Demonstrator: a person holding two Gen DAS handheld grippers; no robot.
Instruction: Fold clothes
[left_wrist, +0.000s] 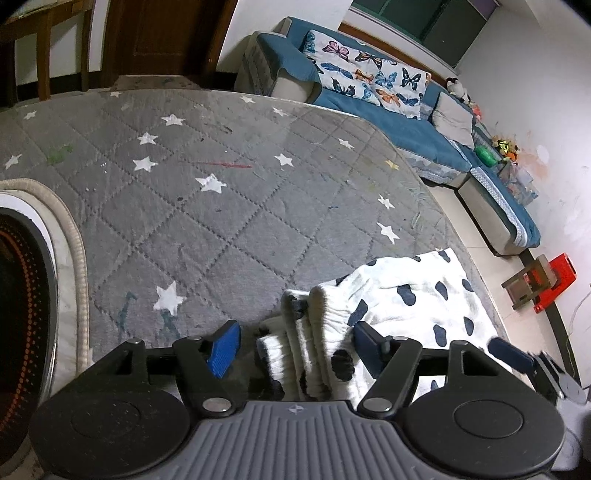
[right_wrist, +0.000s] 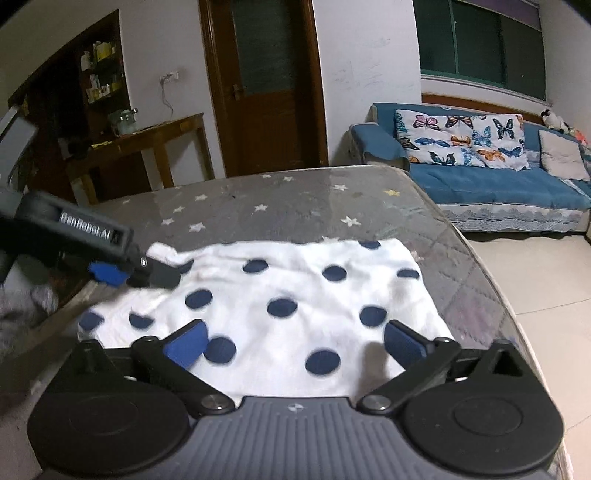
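Note:
A white garment with dark blue dots (right_wrist: 314, 291) lies flat on the grey star-quilted table cover (right_wrist: 295, 206), near its front right edge. In the left wrist view the garment (left_wrist: 406, 291) is bunched into thick folds at its near end. My left gripper (left_wrist: 295, 343) straddles that bunch with its jaws apart; the left pad (left_wrist: 223, 347) stands clear of the cloth and the right pad (left_wrist: 369, 338) is right beside it. My right gripper (right_wrist: 295, 343) hangs wide open just over the garment's near edge, holding nothing. The left gripper (right_wrist: 136, 275) also shows at the garment's left corner.
A blue sofa (right_wrist: 498, 184) with a butterfly cushion stands beyond the table. A wooden door (right_wrist: 266, 85) and side table (right_wrist: 147, 140) are behind. A dark round object with a beige rim (left_wrist: 33, 277) lies at the table's left. A red object (left_wrist: 554, 280) sits on the tiled floor.

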